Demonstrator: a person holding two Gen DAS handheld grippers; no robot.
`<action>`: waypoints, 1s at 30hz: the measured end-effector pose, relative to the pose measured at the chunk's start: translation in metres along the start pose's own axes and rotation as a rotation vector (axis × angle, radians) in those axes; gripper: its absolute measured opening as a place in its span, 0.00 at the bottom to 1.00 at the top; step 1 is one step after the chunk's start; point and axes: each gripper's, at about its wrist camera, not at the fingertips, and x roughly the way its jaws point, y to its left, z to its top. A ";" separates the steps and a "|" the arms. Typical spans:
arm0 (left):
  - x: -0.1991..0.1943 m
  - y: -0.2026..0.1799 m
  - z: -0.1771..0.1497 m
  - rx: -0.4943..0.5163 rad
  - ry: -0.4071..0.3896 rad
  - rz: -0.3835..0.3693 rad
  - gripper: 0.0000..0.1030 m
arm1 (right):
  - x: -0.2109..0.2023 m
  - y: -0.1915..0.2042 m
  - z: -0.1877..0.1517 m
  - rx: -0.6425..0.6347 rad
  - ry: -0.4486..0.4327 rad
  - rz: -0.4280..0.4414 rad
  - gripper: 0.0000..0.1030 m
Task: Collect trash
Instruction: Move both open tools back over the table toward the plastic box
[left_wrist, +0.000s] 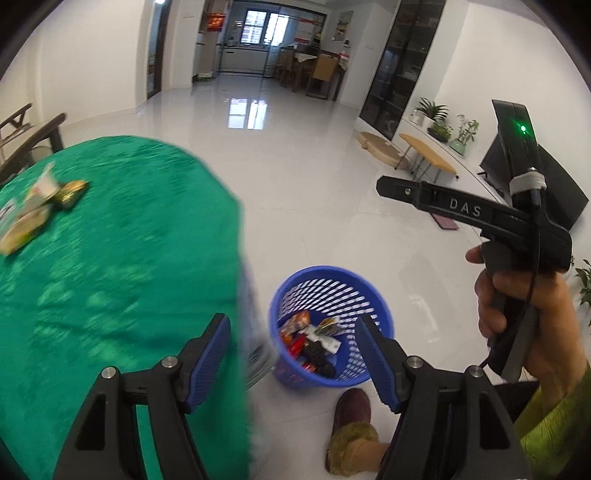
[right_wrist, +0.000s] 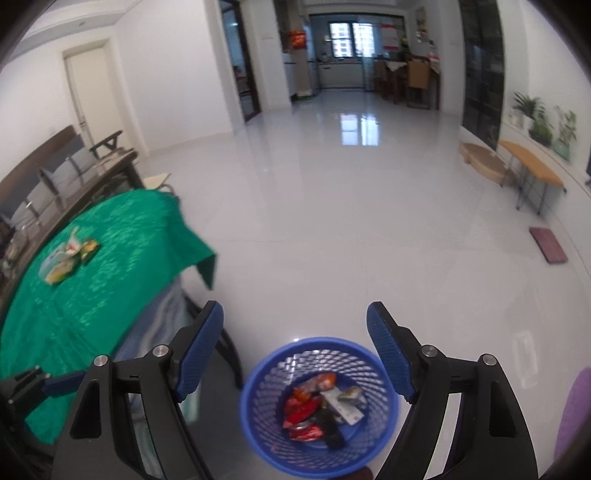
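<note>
Both tools empty right now. Left gripper spread wide, nothing between the blue pads, sitting over the gap between table edge and bin. Right gripper same deal: jaws well apart, nothing held, hanging right above the blue basket.

Basket on the floor just beside the table, already holding a heap of wrappers in red, orange, black and silver. So probably a drop just done, and next up another trip to the table.

Further out: green tablecloth, with a small pile of leftover wrappers near its far left side, well apart from the basket. Looks like a yellow packet, a gold-ish one and some white crumpled stuff, too blurry to sort out.

Tips for the reach: keep jaws wide on the way over, come down over one wrapper rather than the whole pile, pinch a raised crinkled edge, not the flat middle. Worth watching for snagging the cloth along with it. Also mind the foot in a slipper parked just next to the basket.
</note>
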 end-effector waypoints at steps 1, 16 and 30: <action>-0.009 0.012 -0.005 -0.009 -0.002 0.018 0.69 | 0.002 0.017 0.000 -0.018 0.004 0.030 0.79; -0.076 0.232 -0.010 -0.159 -0.057 0.308 0.69 | 0.017 0.254 -0.059 -0.497 0.086 0.403 0.81; -0.023 0.355 0.051 -0.009 0.038 0.327 0.69 | 0.051 0.269 -0.052 -0.468 0.151 0.422 0.81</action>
